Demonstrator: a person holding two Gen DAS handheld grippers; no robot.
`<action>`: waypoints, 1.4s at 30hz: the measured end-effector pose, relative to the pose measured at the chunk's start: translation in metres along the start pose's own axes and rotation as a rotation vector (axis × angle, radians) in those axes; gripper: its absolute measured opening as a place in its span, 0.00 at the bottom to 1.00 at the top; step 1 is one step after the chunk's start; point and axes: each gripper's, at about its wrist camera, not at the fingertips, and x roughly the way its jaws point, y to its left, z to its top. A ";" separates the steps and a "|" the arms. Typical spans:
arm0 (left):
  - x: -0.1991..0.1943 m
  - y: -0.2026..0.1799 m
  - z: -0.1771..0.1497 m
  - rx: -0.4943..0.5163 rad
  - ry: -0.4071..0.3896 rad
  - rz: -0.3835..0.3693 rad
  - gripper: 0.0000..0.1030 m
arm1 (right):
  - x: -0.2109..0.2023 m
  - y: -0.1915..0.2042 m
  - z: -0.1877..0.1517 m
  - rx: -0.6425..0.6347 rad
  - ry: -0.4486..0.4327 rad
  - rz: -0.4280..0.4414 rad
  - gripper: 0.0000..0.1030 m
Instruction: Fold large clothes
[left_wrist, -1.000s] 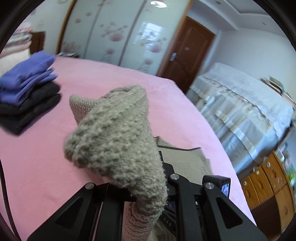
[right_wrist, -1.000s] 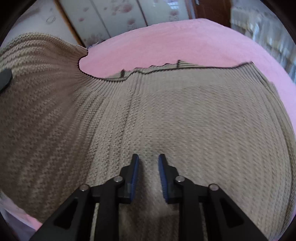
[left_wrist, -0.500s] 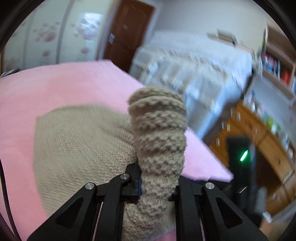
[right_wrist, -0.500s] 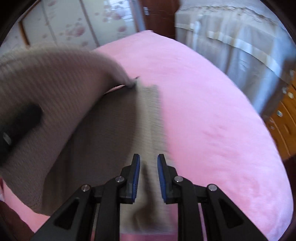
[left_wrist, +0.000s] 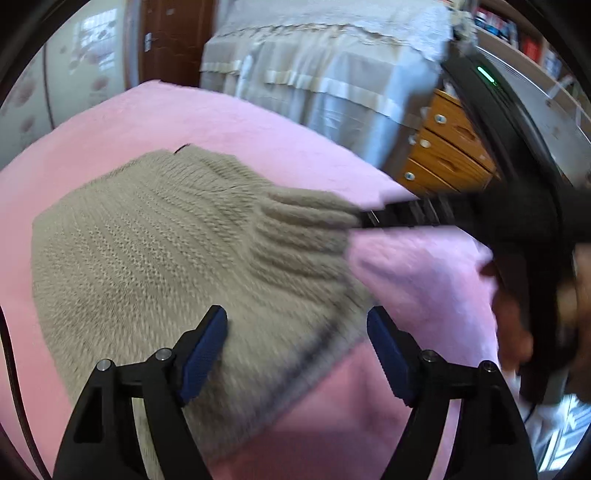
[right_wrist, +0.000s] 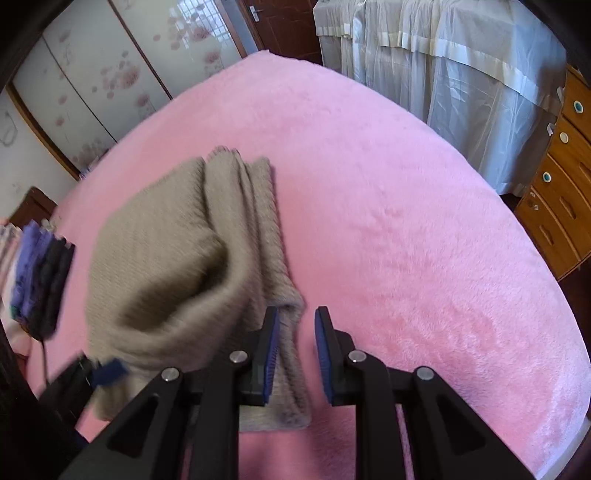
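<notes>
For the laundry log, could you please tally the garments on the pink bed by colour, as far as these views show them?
Beige: 1, the knit sweater.
Purple: at least 1, in the folded stack at the far edge; it is blurred.
Black: at least 1, in the same stack.
Total: at least 3.

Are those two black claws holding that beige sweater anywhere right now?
No. The left gripper is opening above the sweater; the right gripper stands empty beside it.
</notes>
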 end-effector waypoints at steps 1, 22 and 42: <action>-0.008 -0.002 -0.004 0.012 0.000 0.003 0.75 | -0.006 0.001 0.004 0.006 -0.007 0.015 0.20; -0.051 0.123 -0.038 -0.616 0.034 0.222 0.76 | 0.012 0.045 0.013 0.033 0.153 0.086 0.62; -0.029 0.125 -0.059 -0.524 0.184 0.251 0.38 | 0.009 0.020 -0.040 0.132 0.181 0.143 0.16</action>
